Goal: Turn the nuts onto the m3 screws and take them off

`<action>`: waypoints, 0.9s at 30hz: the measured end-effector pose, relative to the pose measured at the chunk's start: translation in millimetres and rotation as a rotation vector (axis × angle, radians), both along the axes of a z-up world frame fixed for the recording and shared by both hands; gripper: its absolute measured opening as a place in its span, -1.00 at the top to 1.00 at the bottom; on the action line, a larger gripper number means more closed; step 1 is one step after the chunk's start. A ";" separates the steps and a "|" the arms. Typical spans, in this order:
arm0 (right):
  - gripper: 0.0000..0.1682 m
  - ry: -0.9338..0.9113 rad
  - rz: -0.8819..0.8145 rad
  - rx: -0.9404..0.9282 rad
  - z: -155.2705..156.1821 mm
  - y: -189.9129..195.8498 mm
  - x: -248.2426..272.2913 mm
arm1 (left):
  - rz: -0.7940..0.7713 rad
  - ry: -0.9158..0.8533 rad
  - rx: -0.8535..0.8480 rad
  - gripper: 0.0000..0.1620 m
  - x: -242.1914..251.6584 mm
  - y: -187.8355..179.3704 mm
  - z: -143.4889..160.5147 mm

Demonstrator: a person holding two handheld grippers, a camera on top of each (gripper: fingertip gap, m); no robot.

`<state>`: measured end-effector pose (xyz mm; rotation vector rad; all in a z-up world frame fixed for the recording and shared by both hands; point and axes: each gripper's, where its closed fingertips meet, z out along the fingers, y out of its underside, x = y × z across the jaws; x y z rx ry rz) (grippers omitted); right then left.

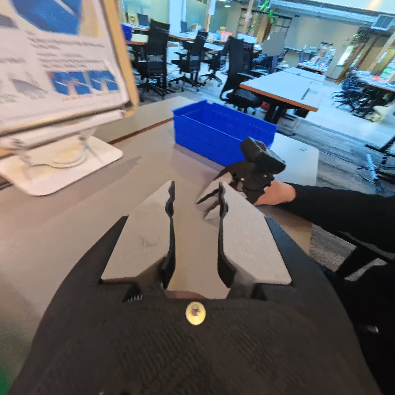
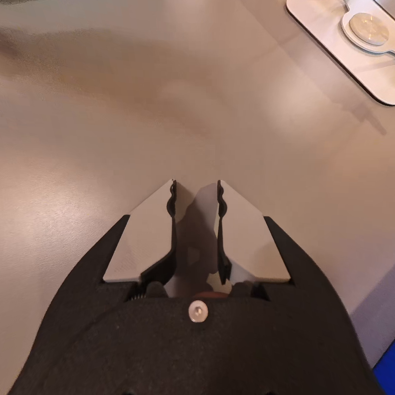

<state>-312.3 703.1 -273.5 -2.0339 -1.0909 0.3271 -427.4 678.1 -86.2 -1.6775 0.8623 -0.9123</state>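
Plainly, no nuts or m3 screws visible in either view; possibly inside blue bin (image 1: 224, 130) at far right, interior hidden. Left gripper (image 1: 196, 192) jaws apart, empty, above bench (image 1: 85, 213). Right gripper (image 2: 195, 181) jaws apart, empty, tips close to bench.

Risks: tiny parts slip from wide jaws, roll off bench edge; blind reach knocks bin wall.

Obstacles: document stand (image 1: 59, 162) at far left crowds workspace; two grippers near each other, may collide.

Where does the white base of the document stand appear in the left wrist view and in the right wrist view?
Left wrist view: white base sits at the left middle, under the tilted instruction sheet.
Right wrist view: the same white base is cut off in the upper right corner.
Shared landmark: the round disc in the base, on the grey table.
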 end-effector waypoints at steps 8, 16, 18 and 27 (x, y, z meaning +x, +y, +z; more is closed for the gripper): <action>0.64 -0.003 0.009 0.001 0.0 -2.7 -1.7 | 0.421 0.409 -0.118 0.47 -209.6 110.7 -14.6; 0.62 0.035 -0.001 -0.057 -1.4 -1.9 -1.1 | 0.304 0.856 -0.265 0.57 -269.9 179.1 -122.9; 0.62 0.037 -0.001 -0.060 -1.5 -2.0 -1.1 | 0.222 0.928 -0.231 0.65 -267.6 185.7 -133.7; 0.63 0.043 0.004 -0.071 -2.0 -2.8 -1.7 | -0.042 1.164 -0.154 0.72 -268.0 184.0 -169.0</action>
